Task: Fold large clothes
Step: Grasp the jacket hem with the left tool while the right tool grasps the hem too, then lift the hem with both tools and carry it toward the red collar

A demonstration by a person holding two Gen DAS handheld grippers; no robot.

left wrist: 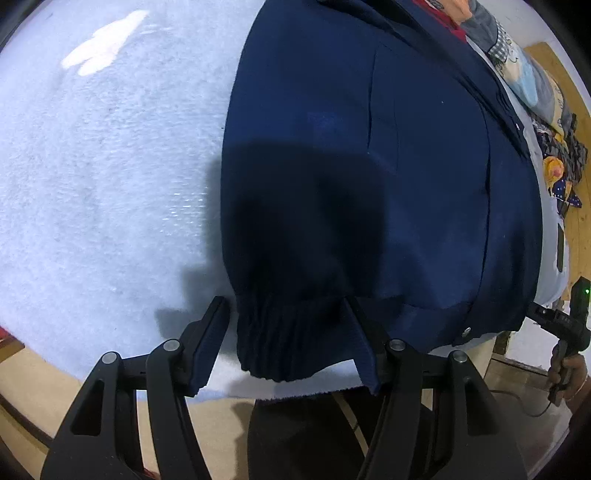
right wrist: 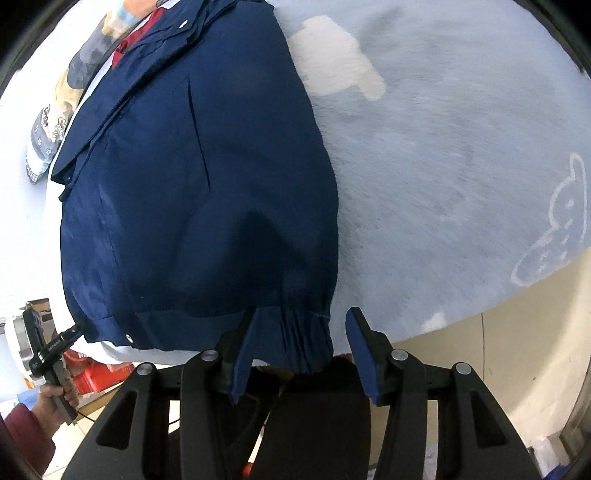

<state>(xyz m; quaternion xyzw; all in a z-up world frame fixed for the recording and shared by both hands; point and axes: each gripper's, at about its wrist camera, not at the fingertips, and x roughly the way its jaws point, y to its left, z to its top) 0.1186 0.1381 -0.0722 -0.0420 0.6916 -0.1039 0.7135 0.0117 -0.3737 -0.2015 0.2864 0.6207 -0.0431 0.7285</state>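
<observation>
A navy blue jacket lies flat on a pale blue fleece blanket. My left gripper points down over the jacket's left bottom corner. It is open, and the ribbed elastic hem sits between its fingers with a gap at the left finger. My right gripper is open too, straddling the gathered hem at the right bottom corner, pads apart from the cloth. Each view shows the other gripper in a hand at the frame's side.
Patterned cloths and a red garment lie past the jacket's collar. The blanket's near edge runs just under both grippers, with floor below. A white whale outline marks the blanket at right.
</observation>
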